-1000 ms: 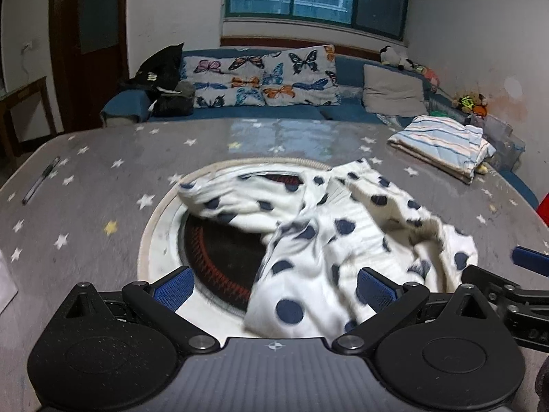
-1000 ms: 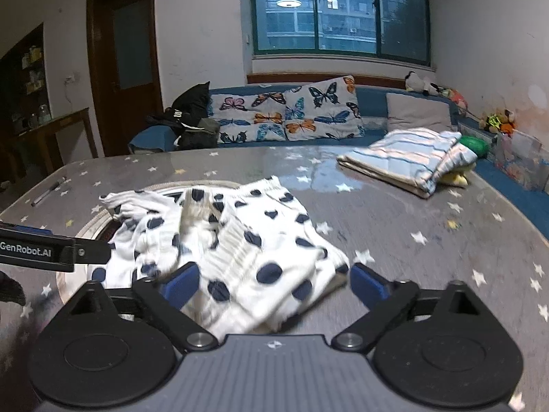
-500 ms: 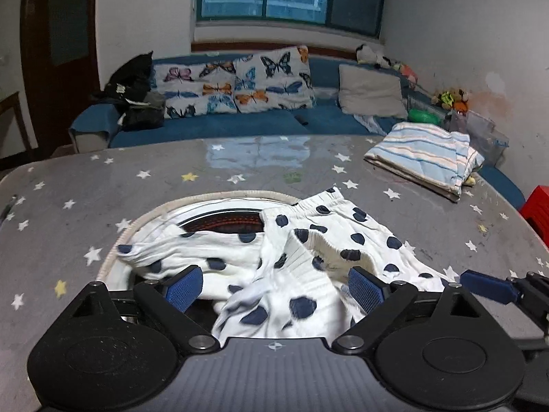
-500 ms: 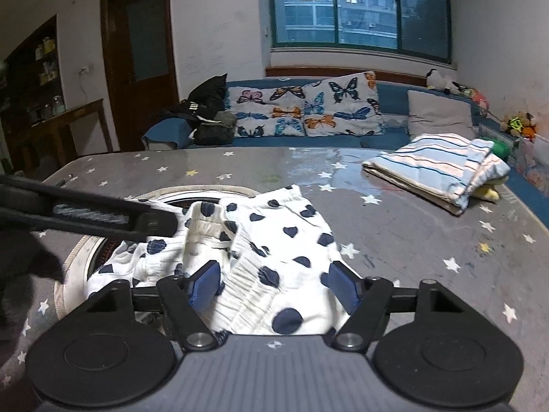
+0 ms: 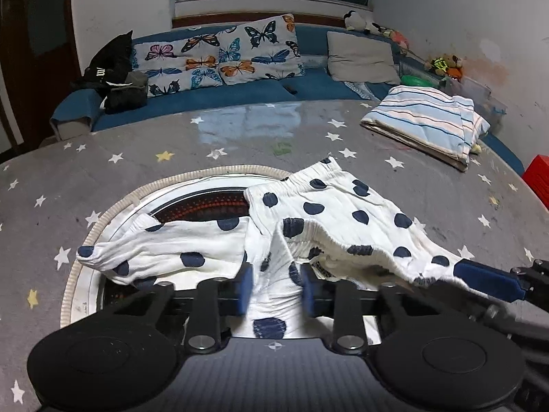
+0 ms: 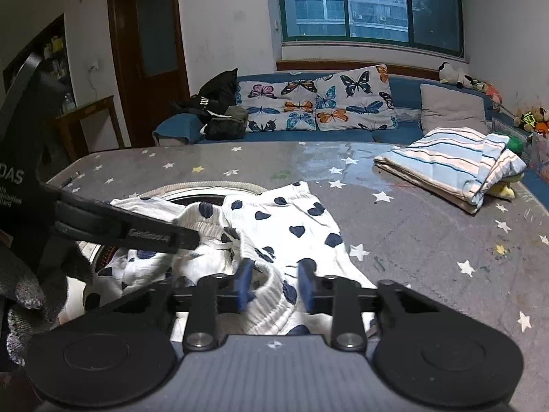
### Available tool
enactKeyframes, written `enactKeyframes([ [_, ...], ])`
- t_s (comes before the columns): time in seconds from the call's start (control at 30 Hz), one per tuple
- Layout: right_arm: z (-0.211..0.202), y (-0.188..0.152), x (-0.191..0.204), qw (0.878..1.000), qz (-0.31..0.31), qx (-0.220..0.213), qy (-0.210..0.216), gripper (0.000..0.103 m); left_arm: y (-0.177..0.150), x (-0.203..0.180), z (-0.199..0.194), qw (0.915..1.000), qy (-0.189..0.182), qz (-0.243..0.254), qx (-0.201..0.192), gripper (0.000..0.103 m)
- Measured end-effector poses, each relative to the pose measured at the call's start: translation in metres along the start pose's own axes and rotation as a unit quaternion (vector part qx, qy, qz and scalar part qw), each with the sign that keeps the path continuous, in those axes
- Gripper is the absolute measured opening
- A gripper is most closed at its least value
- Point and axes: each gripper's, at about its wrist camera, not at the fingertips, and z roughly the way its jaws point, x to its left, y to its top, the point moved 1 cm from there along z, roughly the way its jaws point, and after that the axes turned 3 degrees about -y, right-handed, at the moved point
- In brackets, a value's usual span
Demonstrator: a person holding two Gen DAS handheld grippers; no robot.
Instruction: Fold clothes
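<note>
A white garment with dark blue dots [image 5: 329,213] lies crumpled on the grey star-patterned table [image 5: 137,158], partly over a round inset plate [image 5: 206,202]. My left gripper [image 5: 276,286] is at its near edge, jaws closing, with a bunch of the cloth pinched between the blue pads. My right gripper [image 6: 274,286] is at the near hem of the same garment [image 6: 284,219], jaws closing too, a thick fold of cloth between its pads. One blue fingertip [image 5: 487,279] of the right gripper shows at the garment's right corner. The left gripper's finger [image 6: 137,230] crosses the right wrist view.
A folded blue-and-white striped cloth [image 5: 425,123] lies at the table's far right. Beyond the table stands a blue sofa with butterfly cushions [image 5: 219,55] and dark bags [image 5: 113,68]. A red object [image 5: 538,178] sits past the right edge. A gloved hand [image 6: 24,292] is at left.
Both grippers came in onto the garment's near edge and their jaws went from wide open to nearly closed on the cloth. The near hem is now bunched and lifted.
</note>
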Motion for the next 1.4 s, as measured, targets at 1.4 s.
enactKeyframes([
  [1.4,-0.196,-0.101,-0.020,0.993,-0.053,0.039,0.100,0.012,-0.156,-0.032,-0.195,0.9667,-0.233,0.105,0.023,0.015],
])
